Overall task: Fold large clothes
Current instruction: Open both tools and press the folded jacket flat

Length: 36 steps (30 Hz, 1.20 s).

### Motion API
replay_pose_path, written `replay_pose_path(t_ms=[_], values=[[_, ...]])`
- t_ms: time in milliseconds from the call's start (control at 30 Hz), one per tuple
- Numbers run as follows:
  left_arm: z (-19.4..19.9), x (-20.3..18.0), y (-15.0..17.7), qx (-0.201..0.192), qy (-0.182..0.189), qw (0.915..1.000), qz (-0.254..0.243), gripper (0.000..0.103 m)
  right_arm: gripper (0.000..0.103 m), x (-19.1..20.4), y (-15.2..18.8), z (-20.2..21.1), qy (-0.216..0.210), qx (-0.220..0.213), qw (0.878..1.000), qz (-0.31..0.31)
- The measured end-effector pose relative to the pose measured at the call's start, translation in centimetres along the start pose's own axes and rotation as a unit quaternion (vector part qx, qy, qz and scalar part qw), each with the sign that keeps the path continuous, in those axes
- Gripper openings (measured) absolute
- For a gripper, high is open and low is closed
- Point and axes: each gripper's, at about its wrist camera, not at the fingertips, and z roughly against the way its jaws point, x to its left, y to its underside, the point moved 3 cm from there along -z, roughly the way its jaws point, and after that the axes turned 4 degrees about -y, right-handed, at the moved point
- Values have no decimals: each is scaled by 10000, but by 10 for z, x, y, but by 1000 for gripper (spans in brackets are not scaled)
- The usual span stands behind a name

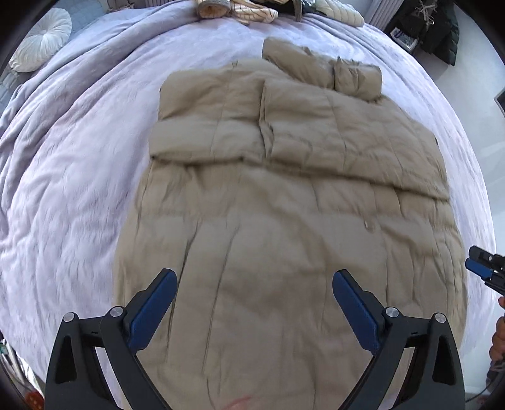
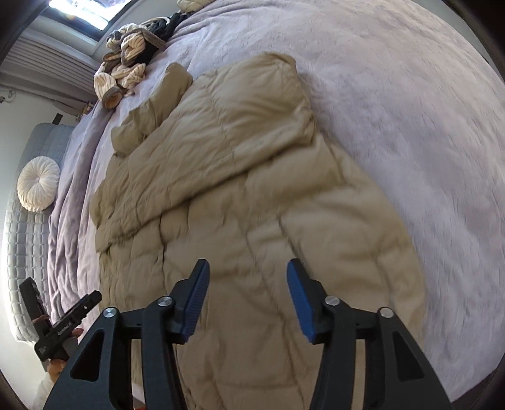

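A large tan quilted coat (image 1: 284, 195) lies flat on the lilac bed cover (image 1: 72, 164), its sleeves folded across the upper body. My left gripper (image 1: 254, 277) is open and empty, hovering over the coat's near hem. In the right wrist view the same coat (image 2: 240, 176) runs away from me, and my right gripper (image 2: 247, 268) is open and empty above its lower part. The right gripper also shows at the right edge of the left wrist view (image 1: 486, 268); the left gripper shows at the lower left of the right wrist view (image 2: 63, 325).
Striped cream clothes (image 2: 123, 79) are piled at the far end of the bed. A round white cushion (image 1: 41, 39) lies at the far left on a grey quilted headboard (image 2: 28, 239). Dark clothes (image 1: 435, 28) hang at the back right.
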Motion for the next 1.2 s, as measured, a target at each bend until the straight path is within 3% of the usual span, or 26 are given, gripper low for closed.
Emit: replay_pose_path(t_ms=[133,333,400,633,833,1067,1200], values=[[9,5,23,129,0,9999,39,102,80,1,20,10,-133,89,9998,-118],[12,17,53,485,-36,9988,110,102,83,-11,51,20,-399,189,9972,-602],[13,20,62,580,-97,9982,71,102,103,-15,60,21,-467,227,9958,-752],[17,38,85,792,-213,9965,188,102,103,-42,95,18,-836,509,9822,-1605],[18,51,98,845,-377,9954,233,102,103,-65,111,18,-817,623,9725,-2089],[16,58,109,970,-197,9944,362,102,103,-77,118,18,-789,687,9661,-2362],[19,74,130,1046,202,9922,649,102,103,-83,122,18,-839,742,9641,-2406]])
